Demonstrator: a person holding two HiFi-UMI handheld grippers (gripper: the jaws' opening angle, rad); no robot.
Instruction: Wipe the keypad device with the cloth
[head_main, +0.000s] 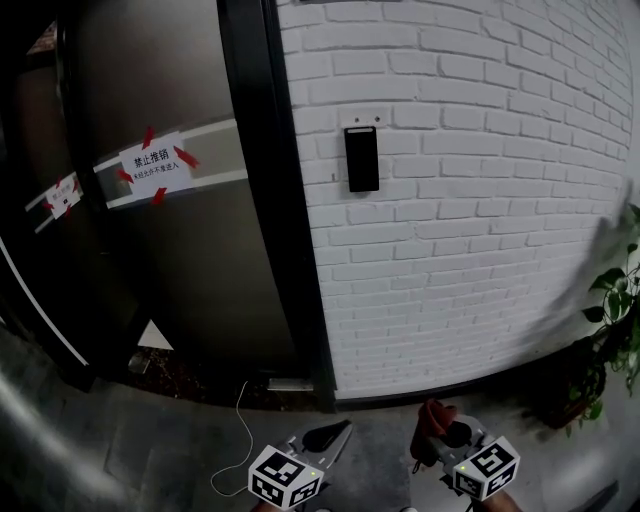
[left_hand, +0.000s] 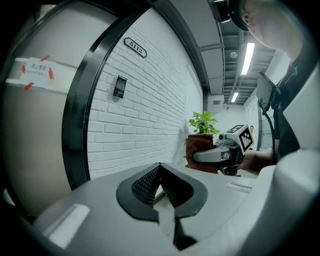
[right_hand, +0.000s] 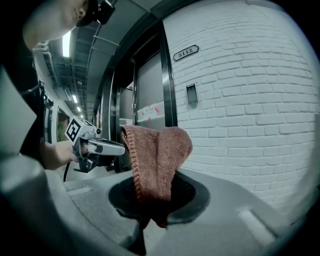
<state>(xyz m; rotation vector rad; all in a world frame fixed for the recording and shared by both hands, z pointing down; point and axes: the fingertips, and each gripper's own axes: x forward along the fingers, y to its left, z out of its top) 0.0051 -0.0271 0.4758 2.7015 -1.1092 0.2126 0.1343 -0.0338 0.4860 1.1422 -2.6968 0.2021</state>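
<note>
The black keypad device hangs on the white brick wall, right of the dark door frame; it also shows small in the left gripper view and the right gripper view. My right gripper is low at the bottom of the head view, shut on a reddish-brown cloth that stands folded up between its jaws. The cloth is well below the keypad and apart from it. My left gripper is beside it to the left, shut with nothing in it.
A dark glass door with a taped paper notice stands left of the keypad. A potted plant sits at the wall's right end. A white cable lies on the floor by the door. A number plate is above the keypad.
</note>
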